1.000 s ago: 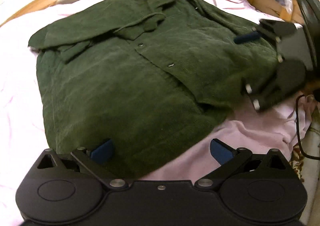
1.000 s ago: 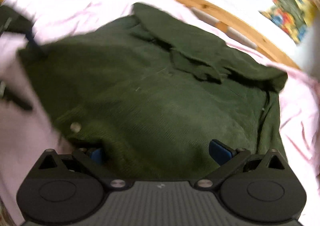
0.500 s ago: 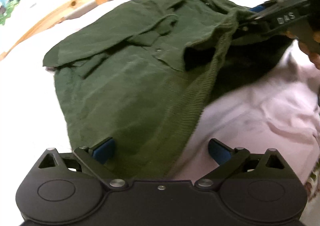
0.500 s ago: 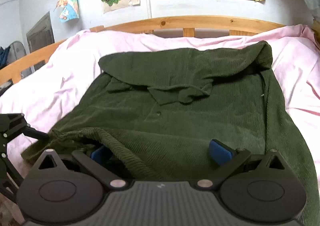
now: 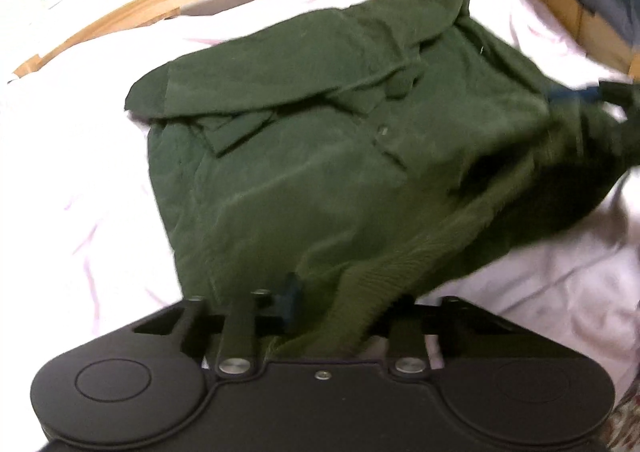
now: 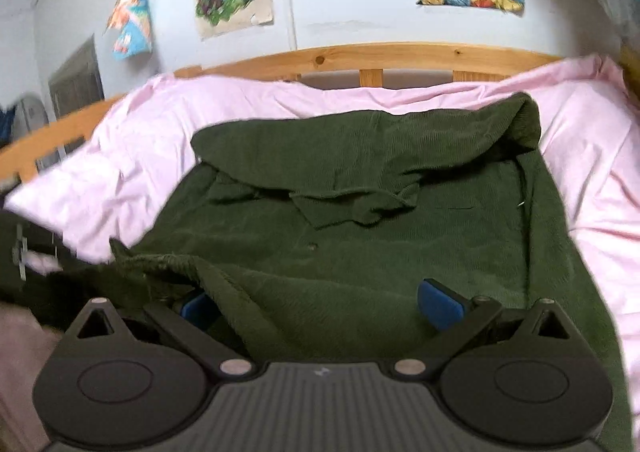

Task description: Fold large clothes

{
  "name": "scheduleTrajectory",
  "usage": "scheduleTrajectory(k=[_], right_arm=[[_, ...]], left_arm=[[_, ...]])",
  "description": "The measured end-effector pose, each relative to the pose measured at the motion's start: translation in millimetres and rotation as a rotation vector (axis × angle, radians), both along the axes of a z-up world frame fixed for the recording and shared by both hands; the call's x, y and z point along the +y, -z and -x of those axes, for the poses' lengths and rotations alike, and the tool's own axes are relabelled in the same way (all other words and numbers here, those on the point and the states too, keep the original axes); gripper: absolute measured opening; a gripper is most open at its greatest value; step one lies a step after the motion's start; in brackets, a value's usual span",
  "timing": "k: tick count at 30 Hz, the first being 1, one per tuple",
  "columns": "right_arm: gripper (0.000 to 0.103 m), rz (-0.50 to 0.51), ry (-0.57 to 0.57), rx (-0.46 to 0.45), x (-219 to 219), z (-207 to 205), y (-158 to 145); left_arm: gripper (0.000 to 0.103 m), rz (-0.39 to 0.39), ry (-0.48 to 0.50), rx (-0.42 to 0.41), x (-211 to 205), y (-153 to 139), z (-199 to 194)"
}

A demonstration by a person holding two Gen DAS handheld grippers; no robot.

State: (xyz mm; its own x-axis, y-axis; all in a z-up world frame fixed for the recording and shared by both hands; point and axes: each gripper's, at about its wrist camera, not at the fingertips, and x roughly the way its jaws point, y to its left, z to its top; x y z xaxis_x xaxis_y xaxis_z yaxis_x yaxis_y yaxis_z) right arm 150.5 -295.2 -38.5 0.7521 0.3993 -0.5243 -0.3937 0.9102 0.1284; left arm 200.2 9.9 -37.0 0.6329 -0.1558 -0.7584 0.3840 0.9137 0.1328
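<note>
Since a second ago the near hem of the green corduroy shirt [image 5: 320, 179] has come up off the pink sheet [image 5: 80, 155] of the bed. Left gripper [image 5: 336, 308]: fingers closing, ribbed hem bunched between them. Right gripper [image 6: 320, 304]: fingers wide apart, hem fold draped over the left finger [image 6: 196, 306], not clamped. Shirt body lies mid-bed, sleeves folded across chest
</note>
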Motion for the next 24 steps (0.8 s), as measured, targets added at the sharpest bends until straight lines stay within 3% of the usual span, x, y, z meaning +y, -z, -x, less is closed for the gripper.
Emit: scheduleTrajectory(k=[4,7,9,13,16,18,21,24], right_arm=[[0.103,0.175,-0.028,-0.108,15.8,31.8,-3.2],[0.102,0.288,-0.095,-0.254,31.9,64.9,-9.0],[0.099,0.313,-0.158,-0.323,40.7,85.4,-13.0],[0.087,0.277,-0.310,-0.375,57.0,115.1,-19.2],[0.064,0.255,-0.435,-0.335,70.6,120.4,-14.0],[0.037,0.300,-0.476,-0.273,84.3,112.1,-1.2],[0.035,0.408,-0.433,-0.188,102.2,90.0,22.5],[0.036,0.522,-0.375,-0.160,112.5,70.9,41.9]], left_arm=[[0.015,0.037,-0.017,-0.020,-4.0,-16.7,-16.2],[0.009,0.065,-0.038,-0.003,-4.9,-27.8,-36.8],[0.008,0.081,-0.052,0.018,-7.3,-31.8,-49.9],[0.007,0.086,-0.059,0.029,-14.9,-35.2,-69.7],[0.007,0.105,-0.075,0.038,-16.3,-36.1,-80.7],[0.007,0.122,-0.084,0.045,-13.6,-36.6,-84.6],[0.007,0.128,-0.080,0.048,-10.7,-37.1,-84.5],[0.007,0.125,-0.070,0.050,-7.9,-35.9,-81.9]])
